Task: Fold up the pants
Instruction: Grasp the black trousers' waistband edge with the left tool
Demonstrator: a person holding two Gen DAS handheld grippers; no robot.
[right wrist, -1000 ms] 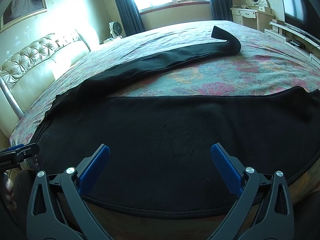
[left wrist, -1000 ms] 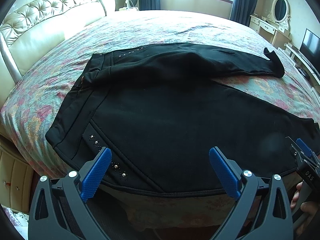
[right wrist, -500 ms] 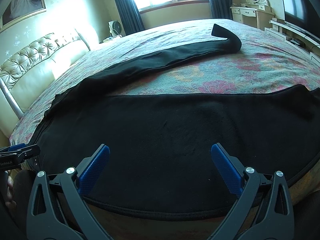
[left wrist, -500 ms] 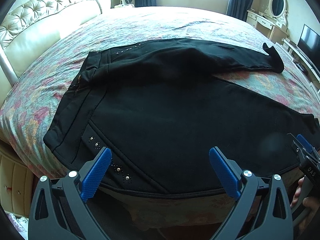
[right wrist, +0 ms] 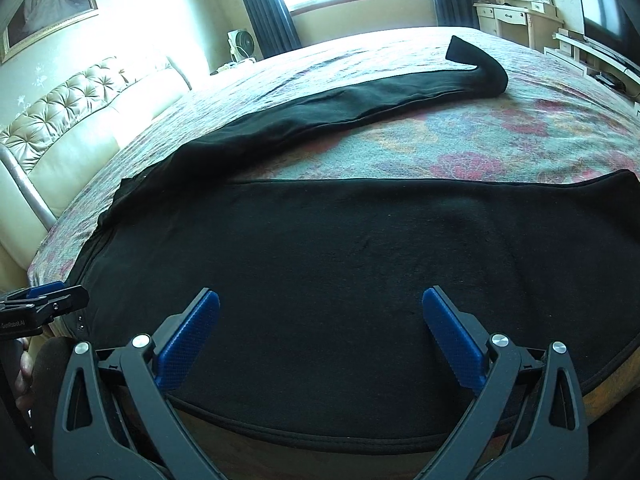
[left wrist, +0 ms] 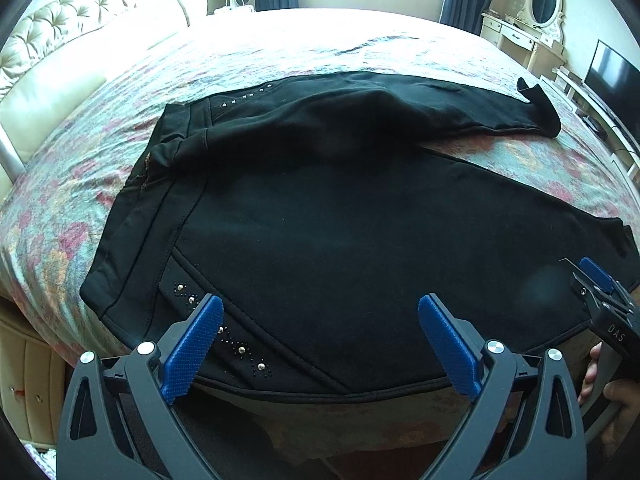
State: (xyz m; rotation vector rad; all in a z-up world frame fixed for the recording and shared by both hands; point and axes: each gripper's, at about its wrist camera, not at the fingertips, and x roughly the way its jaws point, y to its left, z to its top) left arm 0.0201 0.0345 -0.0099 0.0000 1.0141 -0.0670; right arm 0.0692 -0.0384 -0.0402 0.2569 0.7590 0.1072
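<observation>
Black pants lie spread on the bed, waistband to the left, two legs running right. The near leg lies along the bed's front edge; the far leg stretches away, its cuff curled up. Small studs dot the near hip pocket. My left gripper is open, just above the near hip edge, holding nothing. My right gripper is open above the near leg's front edge, empty. It also shows at the right of the left wrist view.
The bed has a floral cover. A tufted cream headboard stands on the left. A vanity with mirror and a TV stand on the right. A fan sits by the window.
Both grippers have risen slightly and stayed open. The left view has pulled back a little from the pants. The pants have not moved.
</observation>
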